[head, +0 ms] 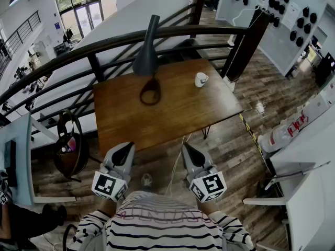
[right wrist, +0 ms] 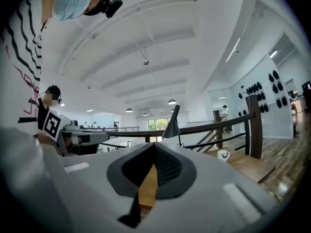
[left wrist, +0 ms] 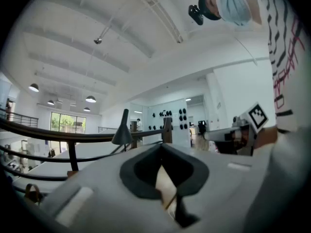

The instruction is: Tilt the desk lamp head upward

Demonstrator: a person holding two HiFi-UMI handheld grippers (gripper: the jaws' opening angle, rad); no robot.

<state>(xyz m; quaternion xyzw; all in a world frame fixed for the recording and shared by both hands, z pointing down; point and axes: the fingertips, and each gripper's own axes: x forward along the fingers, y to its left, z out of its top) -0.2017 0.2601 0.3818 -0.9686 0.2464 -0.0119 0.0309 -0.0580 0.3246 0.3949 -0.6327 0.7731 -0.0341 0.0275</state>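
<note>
From the head view, the desk lamp (head: 148,51) stands toward the far side of the wooden surface (head: 172,114), close to the dark railing (head: 104,43) behind it. Its dark cone-shaped head has the wide end facing down, above a ring-shaped base (head: 151,92) that lies on the wood. A white cup (head: 201,79) sits to the right of the lamp, apart from it. The left tool (head: 125,148) and the right tool (head: 187,149) are side by side at the near edge of the surface, well apart from the lamp, and each carries a marker cube at its rear. The person's striped shirt (head: 162,229) fills the bottom of the view. In the left gripper view, the left tool (left wrist: 163,147) has its jaws fully together with nothing between them. The lamp (left wrist: 122,132) shows small and far ahead against the railing (left wrist: 58,137), and the right tool's marker cube (left wrist: 257,115) is off to the right. In the right gripper view, the right tool (right wrist: 154,147) is likewise closed and holds nothing. The lamp (right wrist: 171,125) stands ahead past its tip, the cup (right wrist: 223,154) rests on the surface (right wrist: 245,165) to the right, and the left tool's marker cube (right wrist: 52,124) shows at the left.
</note>
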